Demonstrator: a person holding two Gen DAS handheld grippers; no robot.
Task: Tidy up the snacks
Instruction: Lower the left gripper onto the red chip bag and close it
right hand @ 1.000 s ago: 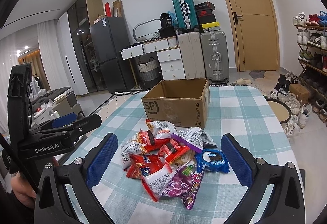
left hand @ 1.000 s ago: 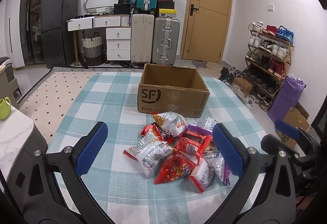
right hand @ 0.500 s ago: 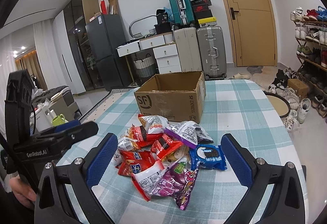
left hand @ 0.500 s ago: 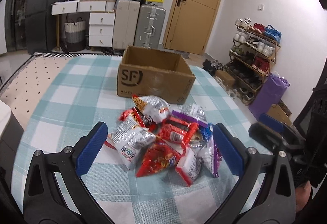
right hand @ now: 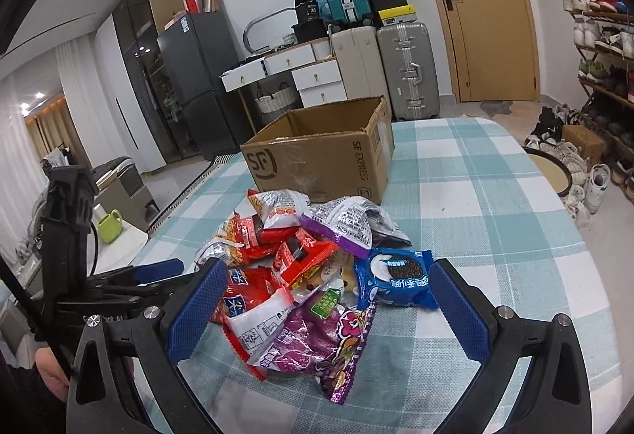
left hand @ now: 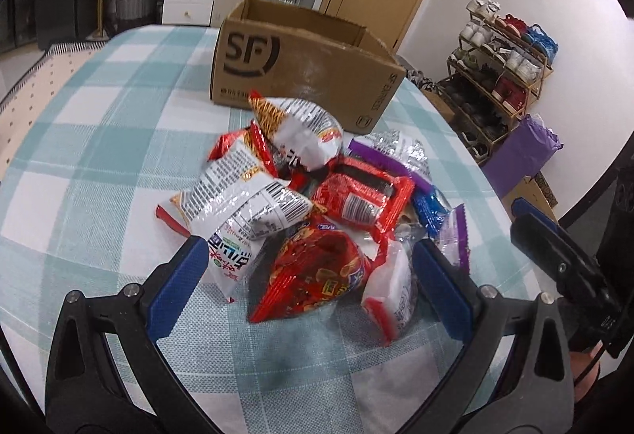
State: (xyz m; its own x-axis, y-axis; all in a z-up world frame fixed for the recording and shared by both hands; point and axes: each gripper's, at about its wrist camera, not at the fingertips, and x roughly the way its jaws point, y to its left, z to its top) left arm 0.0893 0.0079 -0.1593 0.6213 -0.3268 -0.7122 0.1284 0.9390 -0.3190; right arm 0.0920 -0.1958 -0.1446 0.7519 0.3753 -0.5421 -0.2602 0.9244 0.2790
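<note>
Left wrist view — our left gripper [left hand: 309, 283] jaws wide around the red snack bag [left hand: 317, 271] | snack pile [right hand: 313, 267] mid-desk [right hand: 495, 204], before the cardboard box [right hand: 321, 157] | right gripper [right hand: 325, 311] jaws wide, empty.

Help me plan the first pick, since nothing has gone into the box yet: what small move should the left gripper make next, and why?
Probably ease the left gripper down and shut it on the red chip bag. It is open, straddling that bag at the pile's near edge, so it is the easiest snack to grab. The cardboard box stands open behind the pile.
</note>
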